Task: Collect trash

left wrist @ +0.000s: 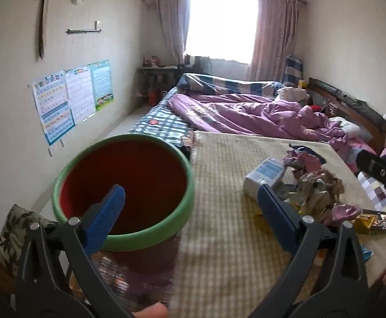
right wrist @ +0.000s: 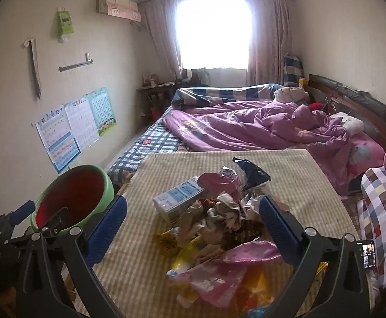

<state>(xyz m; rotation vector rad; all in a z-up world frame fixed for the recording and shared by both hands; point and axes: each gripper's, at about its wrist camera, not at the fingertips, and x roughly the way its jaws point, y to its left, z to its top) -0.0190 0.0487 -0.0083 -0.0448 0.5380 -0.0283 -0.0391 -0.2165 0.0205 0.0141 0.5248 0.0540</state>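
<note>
1. Your trash (right wrist: 219, 225) is a loose heap of crumpled wrappers, paper and foil on the mat (right wrist: 139, 175), from mid-mat toward its near edge, right of centre.
2. A white-and-blue box (right wrist: 178, 198) lies on its side at the heap's left edge, touching the crumpled paper.
3. A dark foil packet (right wrist: 251, 172) sits at the heap's far end.
4. Pink (right wrist: 235, 262) and yellow (right wrist: 182, 246) plastic wrappers spread flat at the near end.
5. Your bin (left wrist: 124, 188), red inside with a green rim, stands upright and empty at the mat's left edge.
</note>
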